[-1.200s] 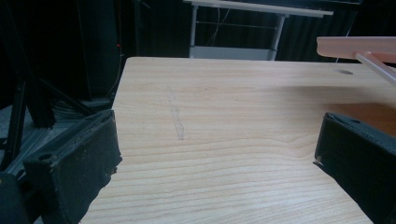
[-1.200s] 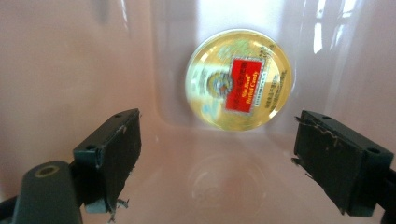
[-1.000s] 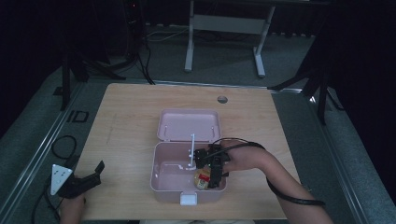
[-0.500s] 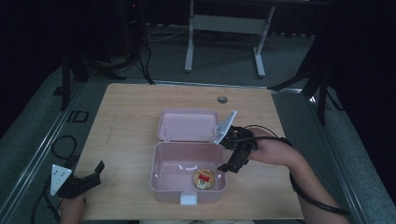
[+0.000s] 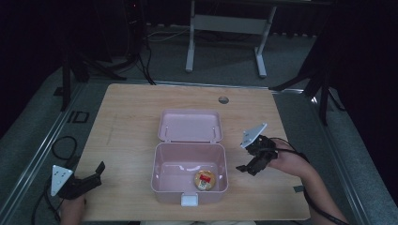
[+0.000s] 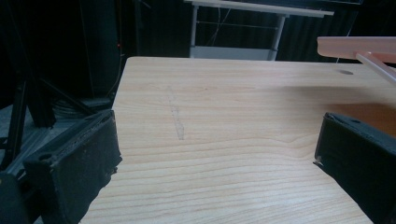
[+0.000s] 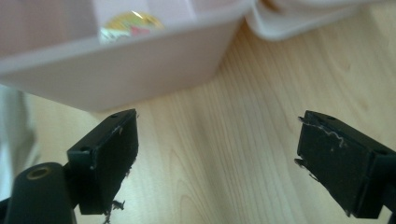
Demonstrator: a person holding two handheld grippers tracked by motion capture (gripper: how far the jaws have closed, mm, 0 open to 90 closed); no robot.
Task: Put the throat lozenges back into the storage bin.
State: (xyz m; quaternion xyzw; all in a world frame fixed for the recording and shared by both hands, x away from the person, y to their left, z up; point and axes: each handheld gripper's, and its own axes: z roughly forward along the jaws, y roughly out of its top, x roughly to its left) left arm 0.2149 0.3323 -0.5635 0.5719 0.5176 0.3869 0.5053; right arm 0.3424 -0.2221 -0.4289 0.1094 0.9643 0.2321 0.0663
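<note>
A pink box [image 5: 162, 177] stands open at the table's middle front, its lid [image 5: 190, 125] laid back flat behind it. Inside, near the front wall, lies a small round yellow item with a red label [image 5: 204, 179]; its top [image 7: 132, 21] peeks over the box wall [image 7: 116, 65] in the right gripper view. My right gripper [image 5: 248, 167] hovers just right of the box, jaws wide apart and empty [image 7: 217, 158]. My left gripper [image 5: 92, 177] rests at the table's front left corner, open, with bare wood between its jaws [image 6: 219, 154].
The wooden table [image 5: 131, 117] has a small round hole [image 5: 223, 100] near its far edge. A white latch [image 5: 189, 200] sticks out from the box front. Cables and metal stand legs [image 5: 190, 42] lie on the dark floor beyond.
My right gripper lifted out of the box, leaving the yellow item inside, and moved to the right of the box. The left gripper stayed put.
</note>
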